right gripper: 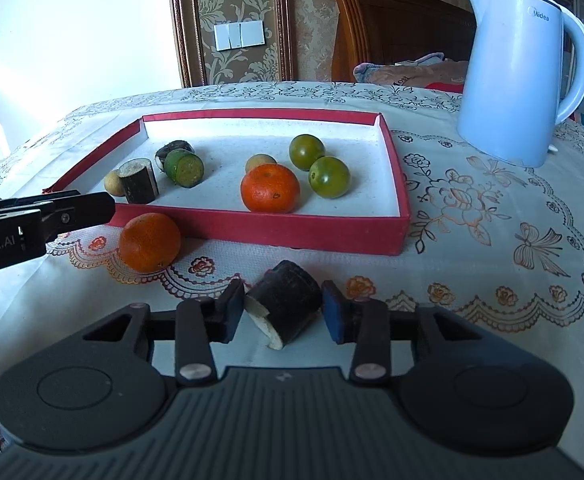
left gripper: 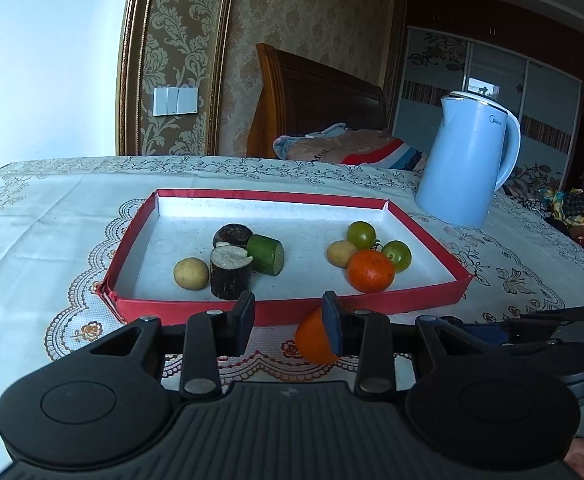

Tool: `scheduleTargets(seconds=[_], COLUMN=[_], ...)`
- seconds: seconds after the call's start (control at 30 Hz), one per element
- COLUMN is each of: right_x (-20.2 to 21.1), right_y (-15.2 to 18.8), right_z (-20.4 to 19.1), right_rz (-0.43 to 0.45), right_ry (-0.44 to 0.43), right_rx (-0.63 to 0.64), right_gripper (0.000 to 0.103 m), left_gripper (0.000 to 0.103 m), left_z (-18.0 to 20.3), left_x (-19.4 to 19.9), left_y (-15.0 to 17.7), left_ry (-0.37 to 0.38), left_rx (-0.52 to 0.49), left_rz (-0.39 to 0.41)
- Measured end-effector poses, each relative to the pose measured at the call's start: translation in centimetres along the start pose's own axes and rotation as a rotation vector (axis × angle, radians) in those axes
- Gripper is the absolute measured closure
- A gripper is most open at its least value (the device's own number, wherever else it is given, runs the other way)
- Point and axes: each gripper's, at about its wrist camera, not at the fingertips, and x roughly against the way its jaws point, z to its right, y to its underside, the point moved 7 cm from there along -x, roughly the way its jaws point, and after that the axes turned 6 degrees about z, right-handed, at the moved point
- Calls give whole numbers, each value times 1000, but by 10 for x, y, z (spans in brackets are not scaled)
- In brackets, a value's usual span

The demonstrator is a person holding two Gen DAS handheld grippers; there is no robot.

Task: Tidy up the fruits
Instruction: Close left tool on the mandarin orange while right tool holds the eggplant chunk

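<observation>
Red tray (right gripper: 260,232) groups cane left, round fruit right; right gripper (right gripper: 283,316) straddles a cane piece (right gripper: 288,304), unclenched; left gripper (left gripper: 288,322) gapes beside a loose orange (left gripper: 311,340).

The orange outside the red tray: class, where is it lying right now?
In the right wrist view, the loose orange lies on the tablecloth by the red tray's near wall, left of the right gripper.

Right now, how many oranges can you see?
2. One orange sits inside the red tray, near its front wall. The other orange lies on the tablecloth just outside that wall.
</observation>
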Motion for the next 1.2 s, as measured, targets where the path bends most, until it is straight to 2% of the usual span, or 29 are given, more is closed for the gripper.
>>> scheduleTargets(seconds=[0.17, 0.23, 0.4, 0.53, 0.77, 0.9, 1.03, 1.2], right_x=[1, 4, 8, 11, 15, 19, 19, 26], right_y=[0, 1, 4, 6, 7, 9, 10, 13], right_z=[5, 8, 12, 13, 14, 16, 17, 22], right_rz=[-6, -9, -10, -12, -12, -7, -11, -7], right_ry=[-21, -29, -42, -47, -50, -46, -45, -46], right_rx=[-33, -45, -55, -52, -40, -30, -32, -30], right_gripper=[64, 64, 64, 64, 64, 64, 63, 63], left_gripper=[68, 59, 59, 59, 59, 58, 59, 58], left_z=[14, 17, 29, 36, 48, 54, 59, 62], left_x=[-12, -15, -17, -24, -20, -9, -10, -1], left_y=[4, 4, 1, 4, 8, 11, 15, 18], left_ry=[-16, -4, 64, 46, 107, 175, 160, 207], left_rx=[-94, -101, -120, -171, -163, -136, -176, -160], left_rz=[-45, -54, -71, -84, -115, -128, -129, -121])
